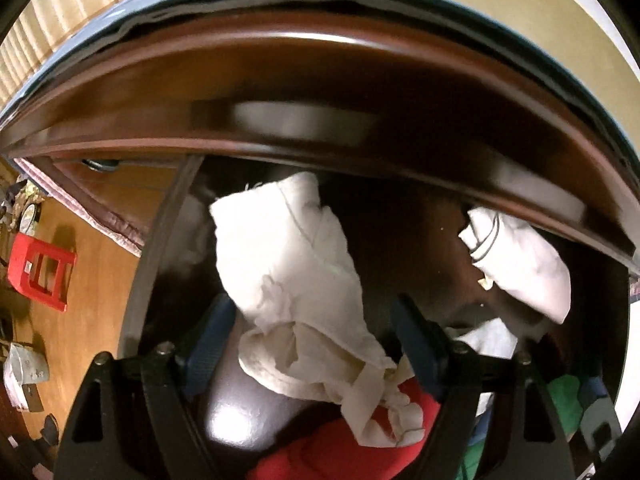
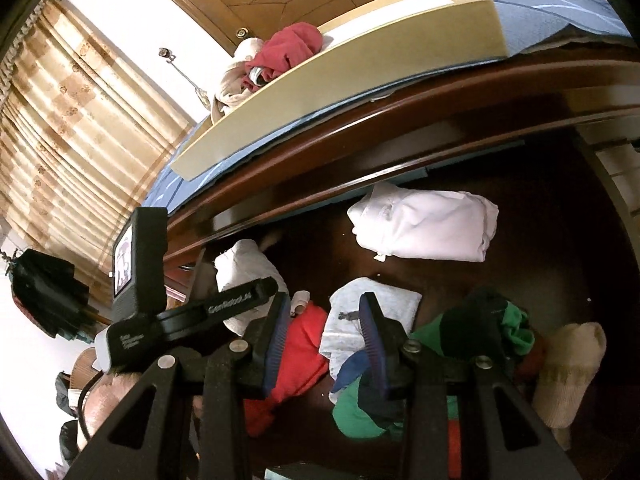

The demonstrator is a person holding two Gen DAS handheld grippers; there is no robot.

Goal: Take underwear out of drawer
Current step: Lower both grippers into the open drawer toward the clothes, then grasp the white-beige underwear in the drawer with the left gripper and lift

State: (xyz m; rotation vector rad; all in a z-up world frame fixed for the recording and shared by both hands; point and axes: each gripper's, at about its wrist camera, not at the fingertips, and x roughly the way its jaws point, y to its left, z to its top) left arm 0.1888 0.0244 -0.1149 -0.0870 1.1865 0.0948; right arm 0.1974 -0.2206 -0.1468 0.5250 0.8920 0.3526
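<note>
Left hand-held gripper (image 1: 312, 336) dips steeply into the open drawer (image 1: 168, 240), jaws spread wide around a crumpled cream garment (image 1: 288, 264), likely the underwear, straddling it but not yet pinching. That angle suits a top-down grab. Right hand-held gripper (image 2: 326, 344) hovers over the red cloth (image 2: 304, 344) and green cloth (image 2: 500, 320), jaws partly apart, gripping nothing, seemingly waiting. Up on the bed, a tray (image 2: 360, 80) already holds clothes.

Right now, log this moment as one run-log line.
phase: reaching into drawer | left gripper: open, astride cream underwear, not gripped | right gripper: open, empty, over red garment
</note>
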